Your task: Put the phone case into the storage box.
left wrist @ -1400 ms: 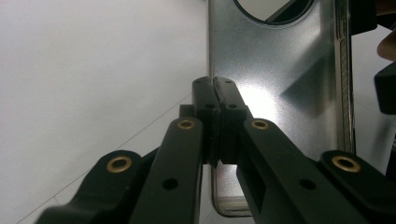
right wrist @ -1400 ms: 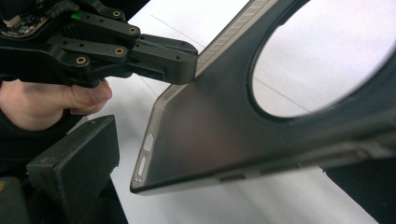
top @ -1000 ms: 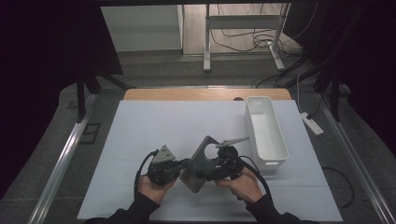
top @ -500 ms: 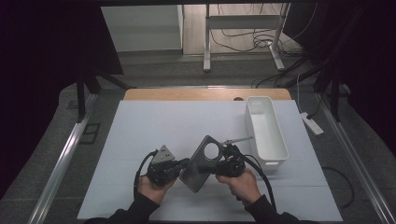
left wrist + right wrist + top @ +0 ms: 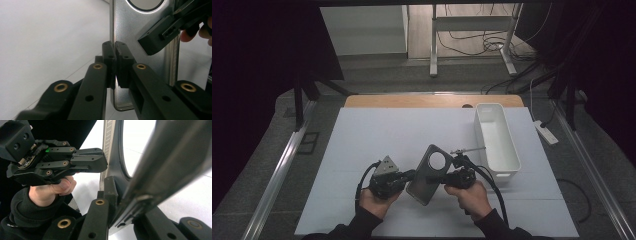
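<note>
Two grippers are clamped on one thing at this moment: a flat grey metal plate (image 5: 430,174) with a round hole near its far end, held up off the white table cover (image 5: 377,135) at about six o'clock in the high view. The left gripper (image 5: 408,176) is seen at the plate's nine-o'clock edge, its jaws pressed onto the thin rim, as the left gripper view confirms where the plate (image 5: 140,37) is pinched between the two black pads. The right gripper (image 5: 447,177) is set on the three-o'clock edge; its jaws have just been closing, and in the right gripper view the plate (image 5: 112,157) is nipped between them, edge-on to the camera. The left gripper (image 5: 100,163) is also seen there, beyond the plate.

The pick-up is judged to be done, and a two-sided hold has been established. What is left cannot be read with certainty. A white bin (image 5: 496,140) stands at about two o'clock from the plate, apart from it, with a thin metal rod (image 5: 468,149) near its rim. If the bin is the goal, the carry and the release remain to be done; the plate has not yet been brought over it.
</note>
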A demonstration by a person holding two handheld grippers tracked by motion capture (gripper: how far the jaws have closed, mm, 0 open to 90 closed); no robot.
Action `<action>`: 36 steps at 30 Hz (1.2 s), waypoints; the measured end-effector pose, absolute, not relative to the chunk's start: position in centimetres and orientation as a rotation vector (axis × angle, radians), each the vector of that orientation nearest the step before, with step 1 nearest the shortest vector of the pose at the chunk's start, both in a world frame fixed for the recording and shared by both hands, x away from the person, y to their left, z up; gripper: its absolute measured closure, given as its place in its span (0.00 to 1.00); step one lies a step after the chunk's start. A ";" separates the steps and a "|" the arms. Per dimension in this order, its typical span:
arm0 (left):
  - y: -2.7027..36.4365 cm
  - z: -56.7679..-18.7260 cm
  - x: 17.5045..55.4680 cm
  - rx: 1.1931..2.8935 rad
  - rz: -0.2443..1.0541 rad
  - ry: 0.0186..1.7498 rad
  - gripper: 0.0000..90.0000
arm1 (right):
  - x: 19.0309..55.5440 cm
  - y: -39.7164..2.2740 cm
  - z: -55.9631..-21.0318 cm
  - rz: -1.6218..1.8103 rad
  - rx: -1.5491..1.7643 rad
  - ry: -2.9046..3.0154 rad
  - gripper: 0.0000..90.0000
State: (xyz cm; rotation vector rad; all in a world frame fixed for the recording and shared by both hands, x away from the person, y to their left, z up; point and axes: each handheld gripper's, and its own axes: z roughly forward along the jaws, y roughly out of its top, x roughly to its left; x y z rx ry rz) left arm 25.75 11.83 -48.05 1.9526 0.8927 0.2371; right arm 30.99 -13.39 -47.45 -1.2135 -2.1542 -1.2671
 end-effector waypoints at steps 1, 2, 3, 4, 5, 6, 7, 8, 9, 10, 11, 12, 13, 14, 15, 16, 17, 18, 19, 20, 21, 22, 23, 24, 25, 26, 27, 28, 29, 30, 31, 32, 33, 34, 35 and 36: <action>12.0 -48.0 25.8 1.944 0.225 0.885 0.93 | 31.0 -13.4 -47.4 -1.271 -1.211 -2.153 0.94; 12.1 -47.9 25.8 1.944 0.221 0.881 0.88 | 31.0 -13.4 -47.4 -1.268 -1.212 -2.164 0.94; 12.1 -47.8 25.8 1.945 0.233 0.878 0.81 | 31.0 -13.4 -47.4 -1.265 -1.207 -2.175 0.94; 12.2 -47.7 25.8 1.949 0.237 0.870 0.74 | 31.0 -13.4 -47.5 -1.262 -1.206 -2.185 0.94; 12.3 -47.7 25.8 1.952 0.237 0.867 0.67 | 30.9 -13.5 -47.4 -1.267 -1.211 -2.199 0.94; 12.3 -47.7 25.9 1.953 0.241 0.866 0.61 | 30.9 -13.6 -47.4 -1.267 -1.212 -2.210 0.94; 12.4 -47.7 25.9 1.956 0.236 0.866 0.55 | 31.0 -13.6 -47.4 -1.269 -1.210 -2.220 0.94; 12.5 -47.8 26.0 1.963 0.231 0.866 0.49 | 30.9 -13.7 -47.4 -1.269 -1.209 -2.223 0.94; 12.6 -47.8 26.0 1.964 0.231 0.868 0.43 | 30.9 -13.8 -47.3 -1.274 -1.205 -2.230 0.94; 12.7 -47.9 26.1 1.967 0.226 0.869 0.40 | 30.9 -13.8 -47.2 -1.276 -1.203 -2.237 0.94; 12.8 -47.9 26.2 1.968 0.213 0.871 0.34 | 30.9 -13.9 -47.2 -1.278 -1.201 -2.246 0.94; 12.9 -47.9 26.2 1.963 0.204 0.871 0.30 | 30.9 -13.9 -47.1 -1.284 -1.194 -2.256 0.94; 13.0 -47.9 26.2 1.965 0.200 0.875 0.27 | 30.9 -14.0 -47.1 -1.286 -1.182 -2.265 0.94; 13.0 -47.9 26.3 1.971 0.202 0.878 0.22 | 30.9 -14.0 -47.0 -1.288 -1.175 -2.277 0.94; 13.1 -47.9 26.3 1.980 0.204 0.878 0.19 | 30.8 -14.1 -47.0 -1.291 -1.171 -2.283 0.94; 13.2 -47.9 26.2 1.980 0.201 0.874 0.17 | 30.8 -14.1 -46.9 -1.294 -1.159 -2.298 0.94; 13.3 -48.0 26.3 1.980 0.182 0.874 0.16 | 30.7 -14.2 -46.9 -1.294 -1.150 -2.307 0.94; 13.4 -48.0 26.4 1.982 0.167 0.879 0.12 | 30.7 -14.2 -46.8 -1.296 -1.138 -2.324 0.94; 13.4 -48.1 26.4 1.976 0.160 0.879 0.10 | 30.6 -14.2 -46.8 -1.294 -1.127 -2.339 0.94; 13.5 -48.1 26.4 1.971 0.144 0.881 0.10 | 30.6 -14.2 -46.8 -1.291 -1.125 -2.345 0.94; 13.6 -48.2 26.5 1.958 0.120 0.890 0.09 | 30.5 -14.2 -46.8 -1.293 -1.116 -2.341 0.94; 13.6 -48.2 26.5 1.958 0.120 0.890 0.08 | 30.5 -14.2 -46.8 -1.293 -1.116 -2.341 0.94; 13.7 -48.4 26.5 1.950 0.104 0.891 0.08 | 30.5 -14.2 -46.7 -1.293 -1.100 -2.347 0.94; 13.8 -48.4 26.5 1.950 0.092 0.886 0.07 | 30.4 -14.1 -46.7 -1.292 -1.090 -2.353 0.94; 13.9 -48.5 26.5 1.946 0.083 0.881 0.06 | 30.4 -14.1 -46.7 -1.290 -1.085 -2.357 0.94; 13.9 -48.5 26.5 1.944 0.079 0.877 0.05 | 30.3 -14.1 -46.7 -1.284 -1.080 -2.364 0.95; 13.9 -48.5 26.5 1.942 0.066 0.869 0.05 | 30.3 -14.1 -46.7 -1.282 -1.077 -2.370 0.95; 13.9 -48.6 26.5 1.942 0.049 0.858 0.04 | 30.2 -14.1 -46.7 -1.284 -1.067 -2.368 0.95; 13.9 -48.6 26.5 1.943 0.046 0.851 0.04 | 30.2 -14.1 -46.7 -1.286 -1.056 -2.370 0.95; 13.9 -48.6 26.5 1.944 0.043 0.847 0.03 | 30.2 -14.1 -46.6 -1.288 -1.053 -2.372 0.95; 13.9 -48.7 26.6 1.940 0.022 0.833 0.03 | 30.2 -14.1 -46.6 -1.288 -1.046 -2.372 0.95; 14.0 -48.9 26.6 1.927 0.000 0.824 0.02 | 30.2 -14.1 -46.6 -1.290 -1.035 -2.377 0.95; 14.0 -49.0 26.7 1.922 -0.012 0.817 0.01 | 30.2 -14.1 -46.5 -1.292 -1.021 -2.379 0.95; 14.0 -49.0 26.7 1.922 -0.012 0.817 0.01 | 30.1 -14.1 -46.5 -1.295 -1.015 -2.383 0.95; 13.9 -49.1 26.7 1.913 -0.045 0.801 0.01 | 30.1 -14.2 -46.4 -1.303 -1.001 -2.384 0.95; 13.9 -49.1 26.7 1.913 -0.045 0.801 0.01 | 30.1 -14.2 -46.4 -1.303 -1.001 -2.384 0.95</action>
